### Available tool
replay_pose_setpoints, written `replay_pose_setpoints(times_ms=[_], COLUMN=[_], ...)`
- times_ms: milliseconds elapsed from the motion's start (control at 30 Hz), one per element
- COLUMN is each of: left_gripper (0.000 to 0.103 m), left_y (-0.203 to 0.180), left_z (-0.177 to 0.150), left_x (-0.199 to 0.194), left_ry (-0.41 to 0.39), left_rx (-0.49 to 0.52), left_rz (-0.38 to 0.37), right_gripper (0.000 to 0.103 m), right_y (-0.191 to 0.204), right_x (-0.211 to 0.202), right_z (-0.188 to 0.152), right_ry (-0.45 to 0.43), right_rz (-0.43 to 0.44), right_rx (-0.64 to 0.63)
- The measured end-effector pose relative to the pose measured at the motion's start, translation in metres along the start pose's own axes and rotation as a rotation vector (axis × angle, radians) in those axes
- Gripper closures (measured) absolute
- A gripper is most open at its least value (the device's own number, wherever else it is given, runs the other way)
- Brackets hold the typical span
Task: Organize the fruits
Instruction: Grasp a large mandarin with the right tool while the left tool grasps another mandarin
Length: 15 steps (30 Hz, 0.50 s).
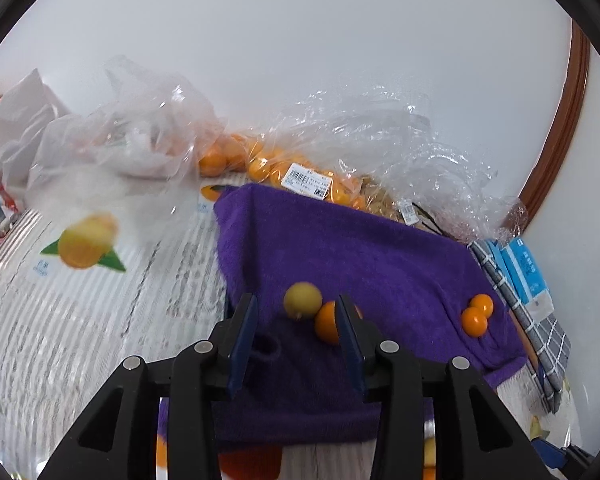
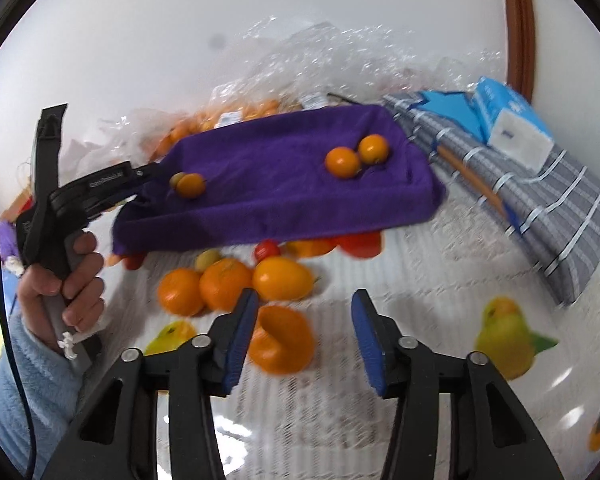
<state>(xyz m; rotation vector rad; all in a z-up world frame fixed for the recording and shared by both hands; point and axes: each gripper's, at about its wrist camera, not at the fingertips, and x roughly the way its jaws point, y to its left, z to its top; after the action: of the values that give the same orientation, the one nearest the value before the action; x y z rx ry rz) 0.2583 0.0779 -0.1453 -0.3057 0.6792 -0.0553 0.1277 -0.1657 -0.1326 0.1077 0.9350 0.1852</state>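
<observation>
Left tongs [image 1: 296,344]: spread wide, holding nothing, over the near part of a purple towel [image 1: 380,256]. Just ahead, between the tips, a yellow-green fruit [image 1: 302,300] touches an orange [image 1: 327,322]. Right tongs [image 2: 305,338]: spread wide, empty, above the counter [image 2: 420,280]. An orange piece [image 2: 282,340] lies between the tips; beyond it, a cluster of oranges [image 2: 224,284]; farther, two oranges [image 2: 356,156] on the towel.

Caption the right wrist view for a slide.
Open right tongs hover over loose oranges; four fruits sit on the purple towel.
</observation>
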Motion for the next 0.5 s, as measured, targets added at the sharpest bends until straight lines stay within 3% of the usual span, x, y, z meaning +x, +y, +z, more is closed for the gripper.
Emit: replay_pose_setpoints(times_ms=[367, 433, 500], left_gripper=[0.061, 0.061, 0.061], left_y=[-0.007, -0.011, -0.018], left_z=[-0.039, -0.045, -0.049], left_x=[-0.044, -0.050, -0.057], left_ry=[-0.012, -0.005, -0.018], left_rx=[0.088, 0.106, 0.141], left_rz=[-0.002, -0.022, -0.028], right_gripper=[0.053, 0.060, 0.060], right_y=[0.014, 0.012, 0.009], right_x=[0.029, 0.030, 0.028], right_z=[-0.015, -0.014, -0.014], right_ry=[0.063, 0.062, 0.056], right_rz=[-0.001, -0.006, 0.001], right_rx=[-0.026, -0.024, -0.028])
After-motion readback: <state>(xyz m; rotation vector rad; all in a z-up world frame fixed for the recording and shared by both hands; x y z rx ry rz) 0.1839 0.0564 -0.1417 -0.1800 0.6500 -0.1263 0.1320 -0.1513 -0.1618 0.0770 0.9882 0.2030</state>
